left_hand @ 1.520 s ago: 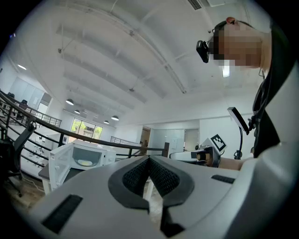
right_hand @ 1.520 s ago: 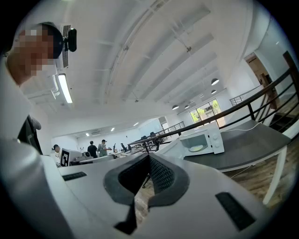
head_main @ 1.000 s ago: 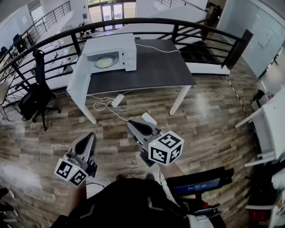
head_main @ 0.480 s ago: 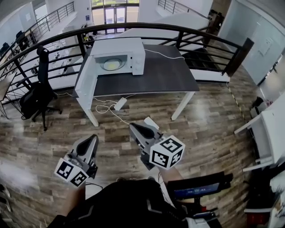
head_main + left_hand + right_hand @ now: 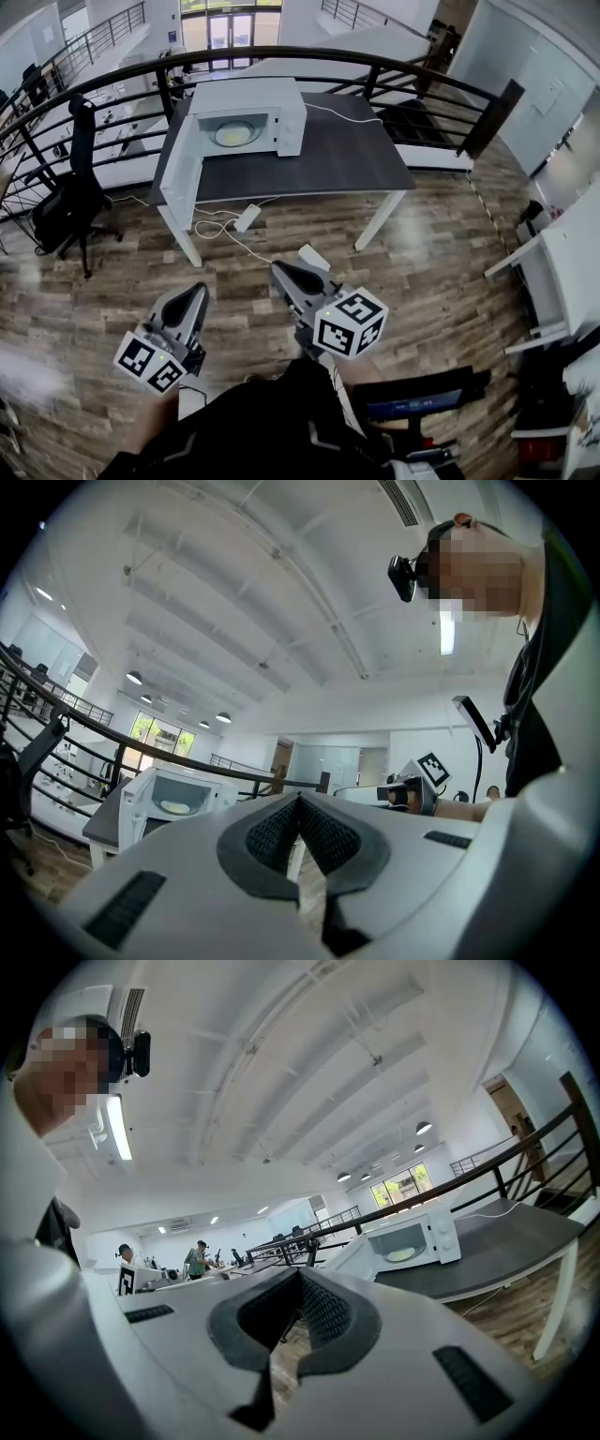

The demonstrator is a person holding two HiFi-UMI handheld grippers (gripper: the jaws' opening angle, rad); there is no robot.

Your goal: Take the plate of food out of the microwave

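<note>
A white microwave [image 5: 246, 114] stands at the back left of a dark grey table [image 5: 328, 155], its door [image 5: 178, 173] swung open to the left. Inside lies a plate of yellowish food [image 5: 234, 134]. Both grippers hang over the wooden floor, well short of the table and pointing toward it. My left gripper [image 5: 195, 292] is shut and holds nothing, and so is my right gripper [image 5: 279, 270]. The left gripper view shows its closed jaws [image 5: 299, 799] with the microwave [image 5: 178, 799] far ahead. The right gripper view shows closed jaws [image 5: 300, 1274], the microwave [image 5: 408, 1239] and the plate [image 5: 401, 1253].
A curved black railing [image 5: 328, 54] runs behind the table. A black office chair [image 5: 70, 202] stands to the left. A power strip with cable [image 5: 248, 217] and a small white block [image 5: 314, 256] lie on the floor before the table. A white desk [image 5: 562, 272] is at right.
The table and microwave have drawn slightly nearer and shifted right in the head view as I move toward them. Both grippers stay shut and keep their places in the view.
</note>
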